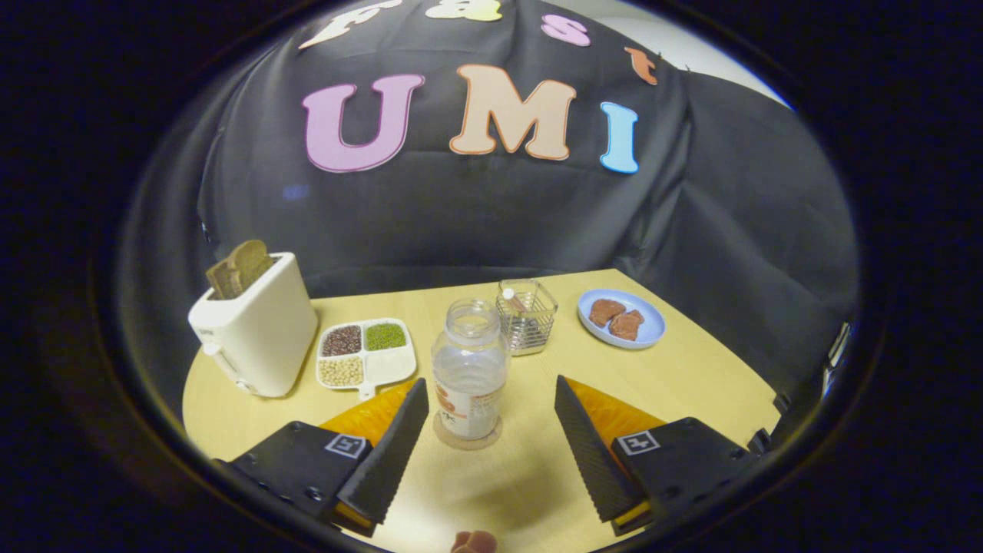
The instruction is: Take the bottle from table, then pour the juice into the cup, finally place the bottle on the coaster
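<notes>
1. Now the claw (491,418) is at the bottom of the frame, its two black ribbed fingers (388,461) spread wide apart and holding nothing.
2. The bottle (470,369) stands upright at the centre of the frame, between the two fingertips and a little beyond them, touching neither finger. It has no cap, and it looks nearly empty.
3. The bottle is sitting on the round coaster (467,438), whose edge shows around its base.
4. The table (691,376) is light wood and fills the lower middle of the frame.
5. At the left of the frame a white toaster (257,330) stands with brown bread (239,267) sticking out of its top.
6. Just right of the toaster lies a white divided tray (367,355) with dark, green and pale grains in separate compartments.
7. Behind the bottle, slightly to the right, is a small wire basket (528,315); what is inside I cannot tell.
8. Further right, a blue plate (622,317) carries two brown pieces.
9. At the very bottom centre a fingertip of the person (474,542) is visible.
</notes>
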Demonstrator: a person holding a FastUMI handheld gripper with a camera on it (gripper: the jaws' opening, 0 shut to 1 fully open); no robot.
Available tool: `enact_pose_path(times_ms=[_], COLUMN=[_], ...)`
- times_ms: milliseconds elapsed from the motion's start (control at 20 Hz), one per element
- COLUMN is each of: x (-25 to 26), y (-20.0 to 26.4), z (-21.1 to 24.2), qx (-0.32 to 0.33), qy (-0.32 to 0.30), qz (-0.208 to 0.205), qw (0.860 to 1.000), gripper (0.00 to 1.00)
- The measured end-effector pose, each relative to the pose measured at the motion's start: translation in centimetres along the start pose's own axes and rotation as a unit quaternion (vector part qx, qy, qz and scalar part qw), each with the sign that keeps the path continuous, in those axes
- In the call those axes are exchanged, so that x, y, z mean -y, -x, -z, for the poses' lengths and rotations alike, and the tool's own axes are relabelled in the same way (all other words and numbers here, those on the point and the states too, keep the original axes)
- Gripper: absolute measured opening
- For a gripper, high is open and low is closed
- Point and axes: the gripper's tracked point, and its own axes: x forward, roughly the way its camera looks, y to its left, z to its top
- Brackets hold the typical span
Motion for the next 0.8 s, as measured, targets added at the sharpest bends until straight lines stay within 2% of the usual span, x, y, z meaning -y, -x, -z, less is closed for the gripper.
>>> enact_pose_path(times_ms=[200, 750, 800], x=[2.1, 5.2, 5.2], y=[3.7, 10.7, 9.8], z=[-2.9, -11.6, -11.8], qx=[0.015, 0.038, 0.042], qy=[-0.026, 0.018, 0.017], qz=[-0.029, -0.126, -0.130], qw=[0.999, 0.991, 0.991], gripper=[1.00, 1.00, 1.00])
